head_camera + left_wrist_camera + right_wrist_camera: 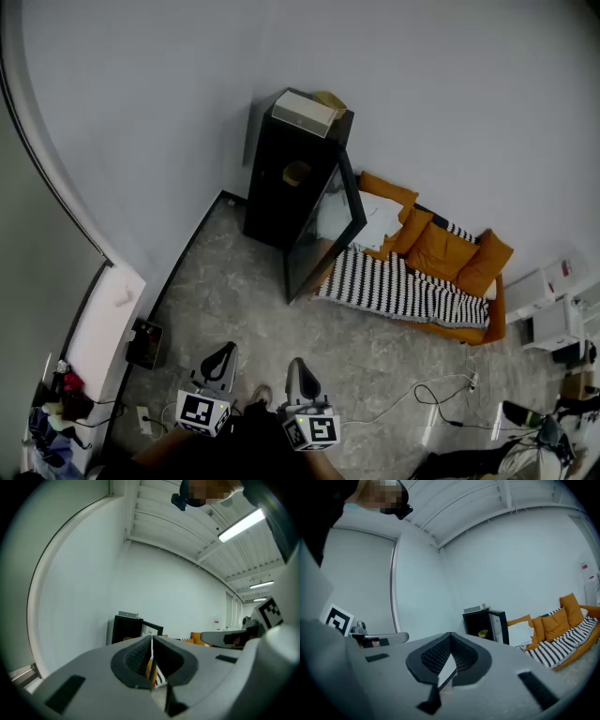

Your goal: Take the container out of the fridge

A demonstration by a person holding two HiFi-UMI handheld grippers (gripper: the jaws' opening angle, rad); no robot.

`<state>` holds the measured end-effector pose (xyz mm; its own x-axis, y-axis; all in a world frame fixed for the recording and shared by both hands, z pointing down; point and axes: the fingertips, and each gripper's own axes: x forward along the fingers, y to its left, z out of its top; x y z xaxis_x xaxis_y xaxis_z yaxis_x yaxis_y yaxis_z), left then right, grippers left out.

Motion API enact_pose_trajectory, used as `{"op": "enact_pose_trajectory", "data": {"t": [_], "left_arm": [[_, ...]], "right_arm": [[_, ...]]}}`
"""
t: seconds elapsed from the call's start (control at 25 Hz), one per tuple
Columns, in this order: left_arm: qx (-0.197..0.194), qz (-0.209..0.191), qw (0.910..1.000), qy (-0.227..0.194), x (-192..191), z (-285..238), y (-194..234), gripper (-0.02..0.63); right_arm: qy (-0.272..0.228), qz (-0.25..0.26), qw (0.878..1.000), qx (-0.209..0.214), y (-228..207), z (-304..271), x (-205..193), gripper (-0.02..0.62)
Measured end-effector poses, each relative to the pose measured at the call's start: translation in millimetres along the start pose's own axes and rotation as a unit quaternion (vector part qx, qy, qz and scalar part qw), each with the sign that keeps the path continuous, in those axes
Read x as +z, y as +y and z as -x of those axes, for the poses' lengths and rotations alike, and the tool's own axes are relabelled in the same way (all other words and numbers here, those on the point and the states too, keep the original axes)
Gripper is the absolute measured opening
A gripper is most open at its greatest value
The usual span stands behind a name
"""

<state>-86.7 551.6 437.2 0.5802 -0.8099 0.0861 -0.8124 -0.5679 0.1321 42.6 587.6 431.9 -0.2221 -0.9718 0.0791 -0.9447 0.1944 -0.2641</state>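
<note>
Nearest the camera, the left gripper [221,353] and right gripper [296,367] are held side by side and level, both aimed at the fridge [277,192]. They are well short of it, with bare floor [244,300] between. In each gripper view the jaws meet at the tips with nothing between them, so both tools are closed and empty. That looks like a carrying posture for the walk up rather than readiness to grasp.

The fridge stands against the wall [187,103]. Its door [324,230] is swung wide toward the sofa [441,272] at its right side, so the opening already faces the person. The container [296,172], small and yellow, sits on a shelf inside the fridge, in the upper part. The right gripper view shows it too, inside the dark interior [483,633]. A pale box [303,112] lies on top of the fridge and is no part of the job.

The task looks to be at its very start: the approach is not yet made. One gripper will have to open before reaching the shelf. The open door narrows the way in from the sofa side, so a straight approach seems easiest.
</note>
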Motion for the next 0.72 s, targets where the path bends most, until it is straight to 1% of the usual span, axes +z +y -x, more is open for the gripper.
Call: {"op": "enact_pose_trajectory", "data": {"t": [0.12, 0.2, 0.32, 0.44, 0.52, 0.6, 0.72], "left_arm": [[0.014, 0.008, 0.9999, 0.002, 13, 0, 4, 0.012], [0.012, 0.008, 0.9999, 0.002, 9, 1, 5, 0.012], [0.007, 0.012, 0.9999, -0.001, -1, 2, 7, 0.012], [0.013, 0.016, 0.9998, 0.001, 5, 3, 11, 0.012], [0.01, 0.013, 0.9999, 0.0, 2, 4, 14, 0.012], [0.008, 0.008, 0.9999, -0.001, -1, 5, 19, 0.012], [0.018, 0.011, 0.9998, -0.002, 9, 5, 33, 0.012]], "right_arm": [[0.001, 0.007, 1.0, -0.001, -1, -1, 0, 0.0], [0.003, 0.015, 1.0, -0.003, -1, -1, -1, 0.0], [-0.008, 0.011, 1.0, 0.001, 2, -3, 3, 0.0], [-0.017, -0.003, 1.0, -0.004, 2, -5, 6, 0.0], [-0.021, -0.008, 1.0, -0.007, 3, -7, 7, 0.0], [-0.021, -0.004, 1.0, -0.006, 6, -11, 8, 0.0], [-0.021, 0.003, 1.0, -0.006, 11, -18, 8, 0.0]]}}
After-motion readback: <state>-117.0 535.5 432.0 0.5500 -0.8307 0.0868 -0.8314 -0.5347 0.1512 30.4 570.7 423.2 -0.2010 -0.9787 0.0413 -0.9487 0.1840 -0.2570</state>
